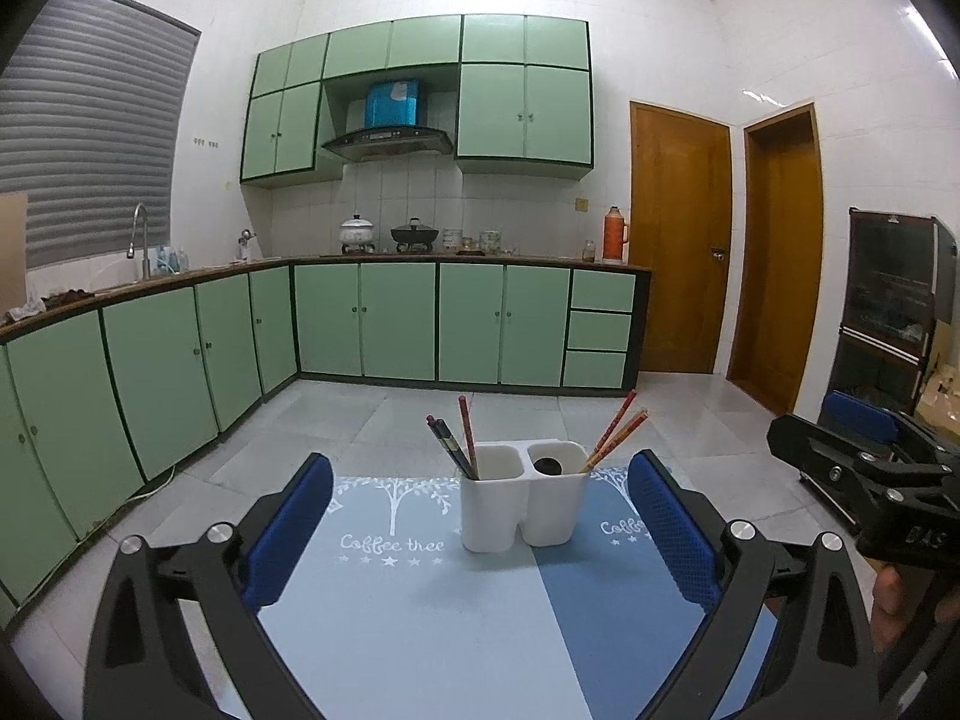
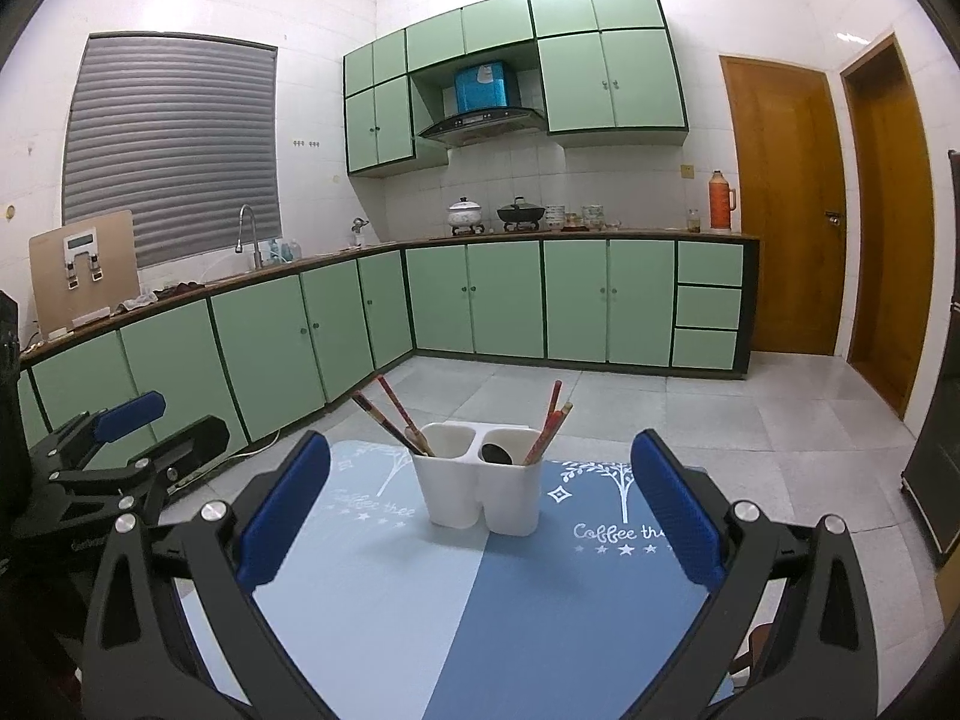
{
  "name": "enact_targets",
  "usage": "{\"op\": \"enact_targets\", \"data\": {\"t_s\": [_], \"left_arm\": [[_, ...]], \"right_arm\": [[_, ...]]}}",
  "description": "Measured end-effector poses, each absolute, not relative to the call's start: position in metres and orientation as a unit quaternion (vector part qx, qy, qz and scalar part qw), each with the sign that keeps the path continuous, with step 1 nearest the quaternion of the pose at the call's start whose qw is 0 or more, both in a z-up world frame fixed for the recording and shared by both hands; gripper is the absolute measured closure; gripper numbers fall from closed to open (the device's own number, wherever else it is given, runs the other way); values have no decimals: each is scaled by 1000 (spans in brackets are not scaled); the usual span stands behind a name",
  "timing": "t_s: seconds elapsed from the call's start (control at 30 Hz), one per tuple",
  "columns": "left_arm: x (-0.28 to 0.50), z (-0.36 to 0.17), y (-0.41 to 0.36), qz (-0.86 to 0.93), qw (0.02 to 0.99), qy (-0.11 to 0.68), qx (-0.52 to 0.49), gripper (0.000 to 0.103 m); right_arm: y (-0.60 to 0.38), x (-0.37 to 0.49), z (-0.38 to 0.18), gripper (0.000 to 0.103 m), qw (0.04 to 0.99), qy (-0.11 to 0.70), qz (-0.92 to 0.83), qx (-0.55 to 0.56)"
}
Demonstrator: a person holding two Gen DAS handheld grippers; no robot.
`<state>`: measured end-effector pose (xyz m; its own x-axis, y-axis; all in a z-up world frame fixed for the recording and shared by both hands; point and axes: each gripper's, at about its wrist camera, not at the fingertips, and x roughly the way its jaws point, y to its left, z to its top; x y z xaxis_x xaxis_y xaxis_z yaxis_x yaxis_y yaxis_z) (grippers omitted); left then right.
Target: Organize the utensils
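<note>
the white two-compartment utensil holder (image 1: 523, 498) stands upright on the blue mat (image 1: 420, 630) covering the bench, near its far edge. its left compartment holds dark chopsticks (image 1: 447, 447) and a red chopstick (image 1: 467, 435), all leaning left; the right compartment holds red-and-tan chopsticks (image 1: 615, 432) leaning right, plus a dark round thing low inside (too small to identify). the left gripper (image 1: 480, 531) hangs over the mat with fingers wide apart, holding nothing. the right gripper (image 2: 480, 510) is likewise spread wide and empty, facing the holder
</note>
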<state>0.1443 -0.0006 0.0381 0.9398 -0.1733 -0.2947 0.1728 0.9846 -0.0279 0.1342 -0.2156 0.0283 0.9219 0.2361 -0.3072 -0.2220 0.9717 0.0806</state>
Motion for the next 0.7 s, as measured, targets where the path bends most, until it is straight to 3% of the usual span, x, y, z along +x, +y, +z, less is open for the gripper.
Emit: {"op": "enact_targets", "data": {"t_s": [0.7], "left_arm": [[125,44,-4,-88,987,133,-3,6]], "right_arm": [[-214,127,30,6,979,161,121,20]]}}
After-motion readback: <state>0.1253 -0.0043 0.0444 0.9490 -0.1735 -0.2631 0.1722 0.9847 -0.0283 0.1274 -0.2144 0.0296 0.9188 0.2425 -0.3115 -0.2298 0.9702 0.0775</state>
